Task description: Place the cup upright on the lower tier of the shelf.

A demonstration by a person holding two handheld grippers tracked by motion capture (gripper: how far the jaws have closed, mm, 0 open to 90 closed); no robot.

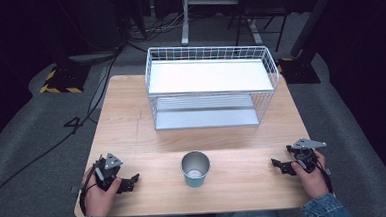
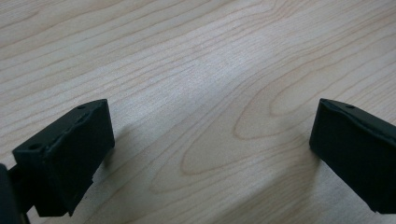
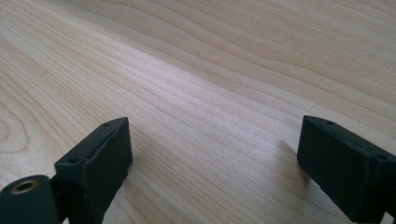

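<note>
A metal cup [image 1: 195,168] with a teal outside stands upright near the front middle of the wooden table [image 1: 131,121]. My left gripper [image 1: 129,183] rests at the front left, held by a hand, pointing right toward the cup. My right gripper [image 1: 279,165] rests at the front right, pointing left toward the cup. In the left gripper view the gripper [image 2: 210,149] is open, bare wood between its jaws. In the right gripper view the gripper [image 3: 212,163] is open too, over bare wood. A white two-tier wire rack [image 1: 210,85] stands at the back of the table.
Black cables [image 1: 81,119] trail across the grey carpet to the left of the table. A desk leg [image 1: 184,19] and a chair base stand behind the rack. A yellow-and-black striped base [image 1: 59,80] sits at the far left.
</note>
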